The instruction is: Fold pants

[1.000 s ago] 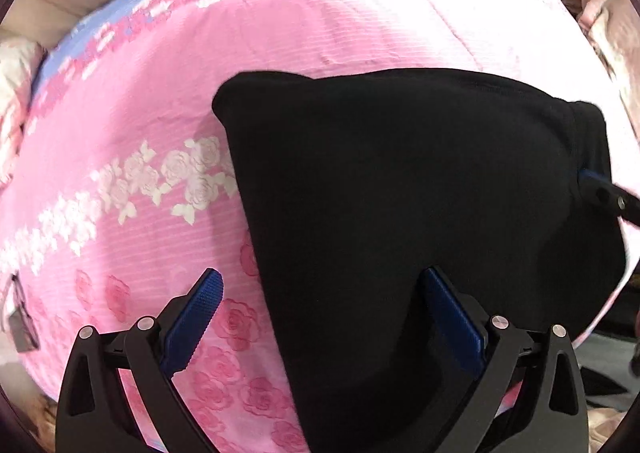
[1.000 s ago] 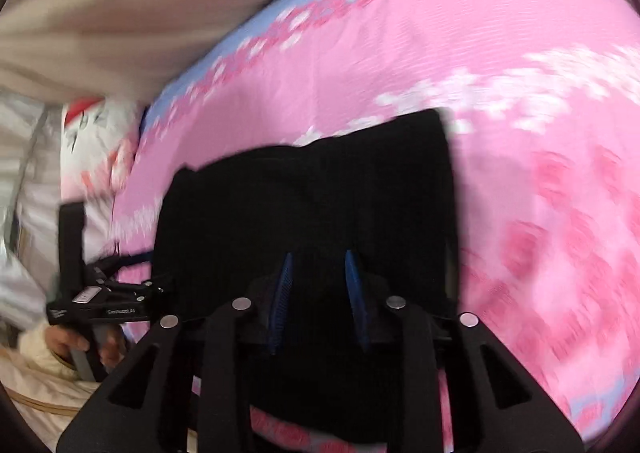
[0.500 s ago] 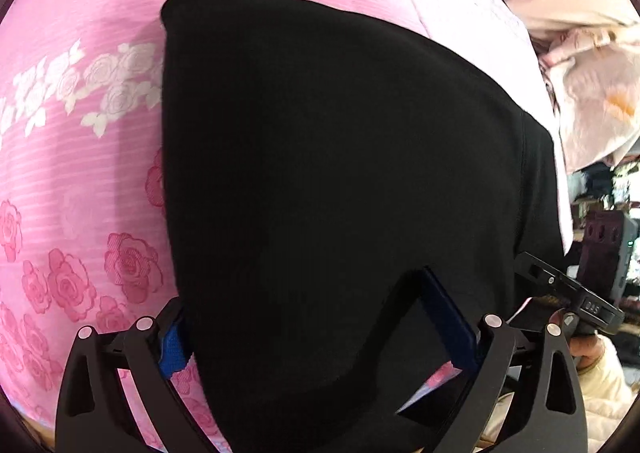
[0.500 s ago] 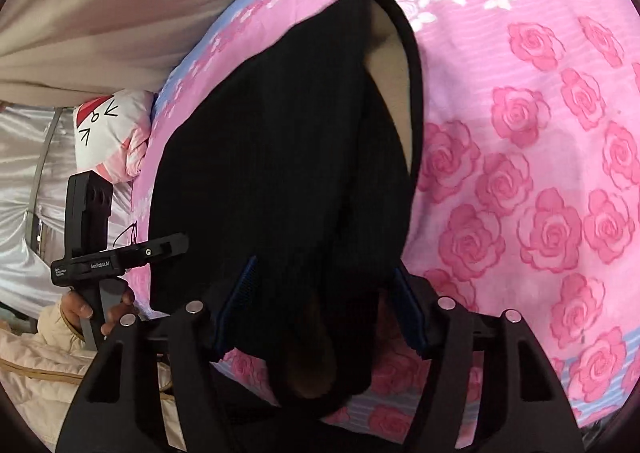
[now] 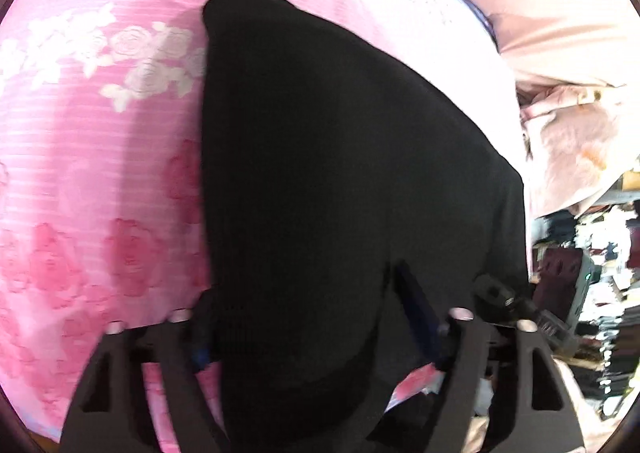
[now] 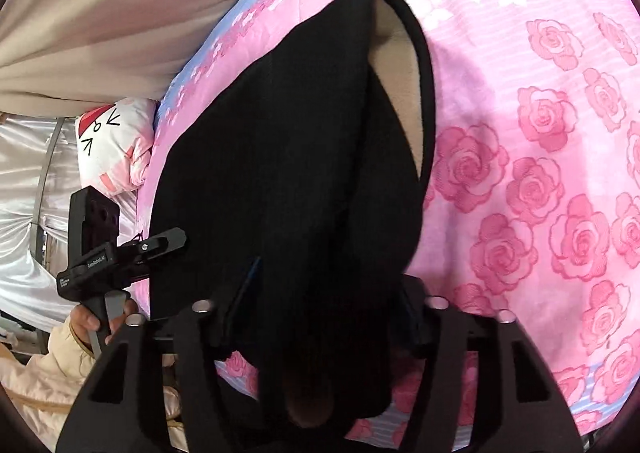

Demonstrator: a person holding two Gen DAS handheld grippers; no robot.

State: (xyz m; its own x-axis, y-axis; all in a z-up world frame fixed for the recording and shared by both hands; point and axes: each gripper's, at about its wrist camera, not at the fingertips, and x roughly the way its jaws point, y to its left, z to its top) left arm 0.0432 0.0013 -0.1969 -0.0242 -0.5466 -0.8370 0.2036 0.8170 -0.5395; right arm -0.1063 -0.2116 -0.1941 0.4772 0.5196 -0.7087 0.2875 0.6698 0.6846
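Observation:
The black pants (image 5: 340,181) lie folded on the pink rose-print bedspread (image 5: 100,181); in the right wrist view the pants (image 6: 272,157) show a beige lining at the far open end. My left gripper (image 5: 304,317) is open, its blue pads straddling the near edge of the pants. My right gripper (image 6: 324,293) is open too, with the near end of the pants lying between its fingers. The left gripper also shows in the right wrist view (image 6: 160,245) at the pants' left edge, and the right gripper shows in the left wrist view (image 5: 500,297) at the pants' right edge.
A white and red cartoon pillow (image 6: 116,145) lies at the bed's far left. Beige curtain (image 6: 120,13) hangs behind. A pale pink quilt (image 5: 568,141) is bunched at the right, with cluttered shelves (image 5: 608,273) beyond. The bed edge runs under both grippers.
The right gripper went from nearly shut to open a second ago and holds wide. The left gripper stayed open and moved forward over the pants, then narrowed slightly.

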